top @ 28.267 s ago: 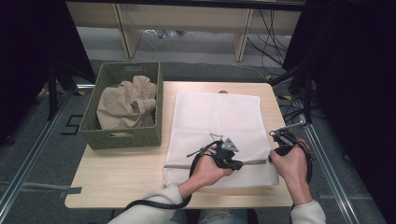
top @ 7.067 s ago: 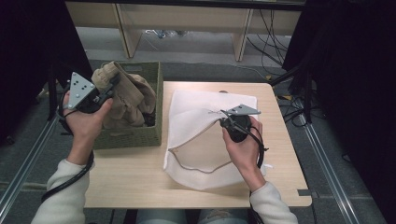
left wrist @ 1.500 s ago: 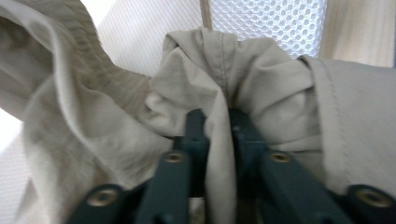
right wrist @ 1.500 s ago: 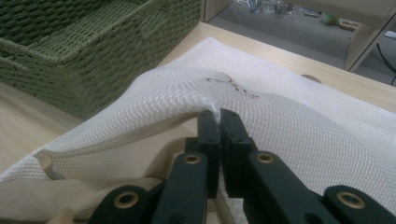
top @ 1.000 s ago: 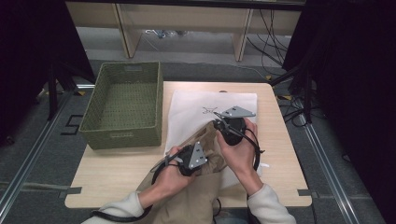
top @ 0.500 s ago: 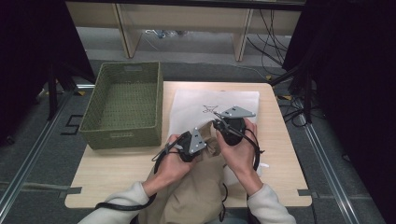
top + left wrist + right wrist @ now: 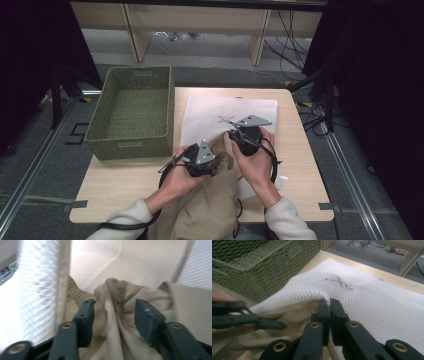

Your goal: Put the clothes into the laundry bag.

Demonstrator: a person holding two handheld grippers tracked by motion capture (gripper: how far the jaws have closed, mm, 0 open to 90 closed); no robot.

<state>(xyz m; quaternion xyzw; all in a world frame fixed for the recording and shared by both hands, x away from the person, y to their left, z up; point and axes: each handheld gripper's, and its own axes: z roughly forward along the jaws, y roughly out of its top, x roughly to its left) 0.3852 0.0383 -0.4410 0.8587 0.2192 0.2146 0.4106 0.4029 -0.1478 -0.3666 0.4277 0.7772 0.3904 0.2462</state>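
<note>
Right gripper [image 7: 329, 305] pinching white mesh bag [image 7: 227, 107] rim, left gripper [image 7: 113, 322] jaws just opening around crumpled beige cloth [image 7: 120, 302] inside bag mouth, beside woven green basket [image 7: 131, 112]

One woven green basket [image 7: 131, 112] is counted at the left of one wooden table [image 7: 300, 150], and one white mesh bag [image 7: 235, 107] is seen at the far right. One beige garment [image 7: 212, 210] is counted at the near edge, and two grippers are held, one left gripper [image 7: 212, 162] and one right gripper [image 7: 235, 134].
</note>
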